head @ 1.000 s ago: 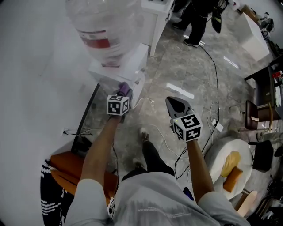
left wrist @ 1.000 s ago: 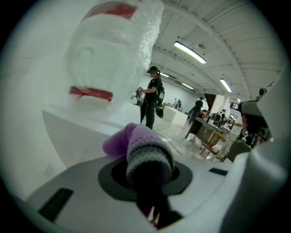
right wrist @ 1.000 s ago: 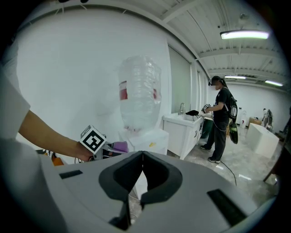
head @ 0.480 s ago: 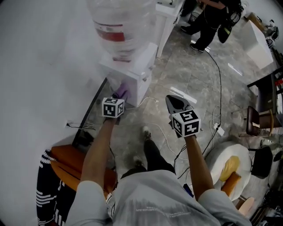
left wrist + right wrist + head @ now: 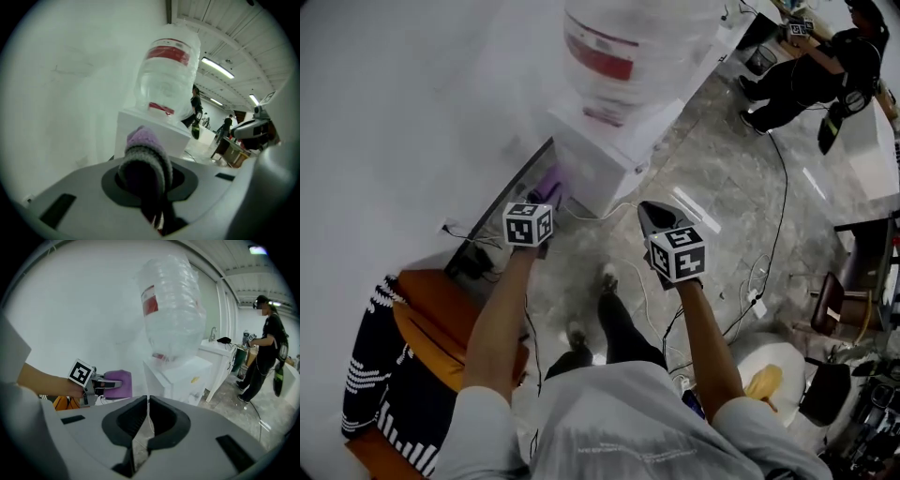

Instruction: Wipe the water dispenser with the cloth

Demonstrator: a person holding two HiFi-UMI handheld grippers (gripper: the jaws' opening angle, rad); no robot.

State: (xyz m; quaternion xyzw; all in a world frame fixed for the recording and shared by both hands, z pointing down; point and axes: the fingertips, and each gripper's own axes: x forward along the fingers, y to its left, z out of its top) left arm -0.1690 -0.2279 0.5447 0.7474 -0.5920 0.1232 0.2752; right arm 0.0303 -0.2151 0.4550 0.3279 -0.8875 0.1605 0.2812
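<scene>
Left gripper [image 5: 540, 201]: jaws clamped on the purple cloth [image 5: 143, 146]. The cloth bulges out past the jaw tips as a rounded wad with a grey band below the purple.

Right gripper [image 5: 148, 404]: jaws pressed together, only a thin seam between them, nothing held.

Head view: right gripper sits at 3 o'clock of the left one, apart from it, both over grey stone floor [image 5: 712, 178].

Cloth position: at the 12 o'clock end of the left gripper, close to the lower left side of the water dispenser [image 5: 602, 157]. Right gripper view shows a narrow strip of wall between cloth and cabinet; contact cannot be confirmed.

Dispenser: white box cabinet at 1 o'clock of the left gripper, against the white wall [image 5: 412, 94]. A clear bottle [image 5: 630, 45] with a red label stands inverted on top.

Surroundings: thin white cables [image 5: 630, 281] trail across the floor between the grippers. Orange object [image 5: 427, 323] at 7 o'clock of the left gripper. A person in dark clothes [image 5: 814, 67] stands at 1 o'clock, well beyond the dispenser.
</scene>
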